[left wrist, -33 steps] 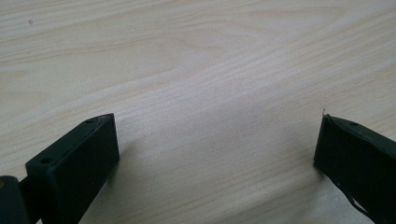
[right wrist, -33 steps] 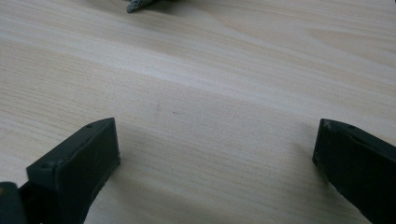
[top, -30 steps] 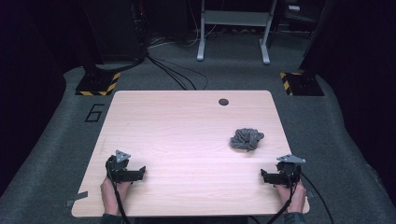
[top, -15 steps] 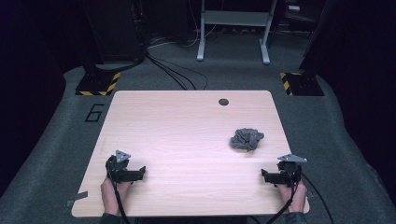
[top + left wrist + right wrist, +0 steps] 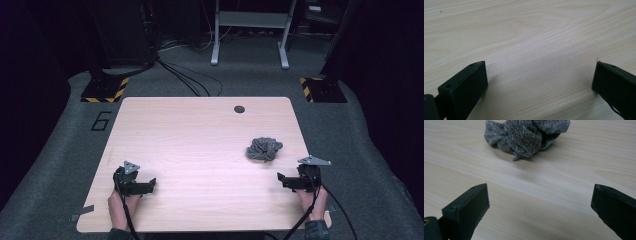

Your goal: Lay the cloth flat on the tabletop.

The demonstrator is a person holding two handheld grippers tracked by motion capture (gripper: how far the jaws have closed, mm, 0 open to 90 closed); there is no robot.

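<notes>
in the high view, a light wooden worktop (image 5: 200, 150) stands on a grey carpet floor (image 5: 60, 150). a crumpled grey cloth (image 5: 263, 148) lies on the right half of the worktop, a little behind the right gripper (image 5: 284, 180) and near it, but not touching it. the right gripper rests close to the right front corner of the worktop, held by the person's right hand (image 5: 312, 200). the left gripper (image 5: 146, 186) rests close to the left front corner, held by the left hand (image 5: 122, 207), and it is well apart from the cloth. each gripper has a grey three-cornered plate on top and a black cable going back to the person. a small dark round hole (image 5: 239, 109) is in the worktop near its far edge. on the floor to the left there is a painted number 6 (image 5: 102, 121), and behind it a base with yellow and black stripes (image 5: 106, 90). a metal frame (image 5: 250, 30) stands behind the worktop.

in the left gripper view, the two black fingers (image 5: 464, 90) are spread wide. between them there is bare wood grain, and they hold nothing.

in the right gripper view, the fingers (image 5: 466, 207) are also spread wide and hold nothing. the grey cloth (image 5: 526, 135) lies ahead of them on the wood, apart from both fingers. it is a knitted fabric, bunched in folds.
</notes>
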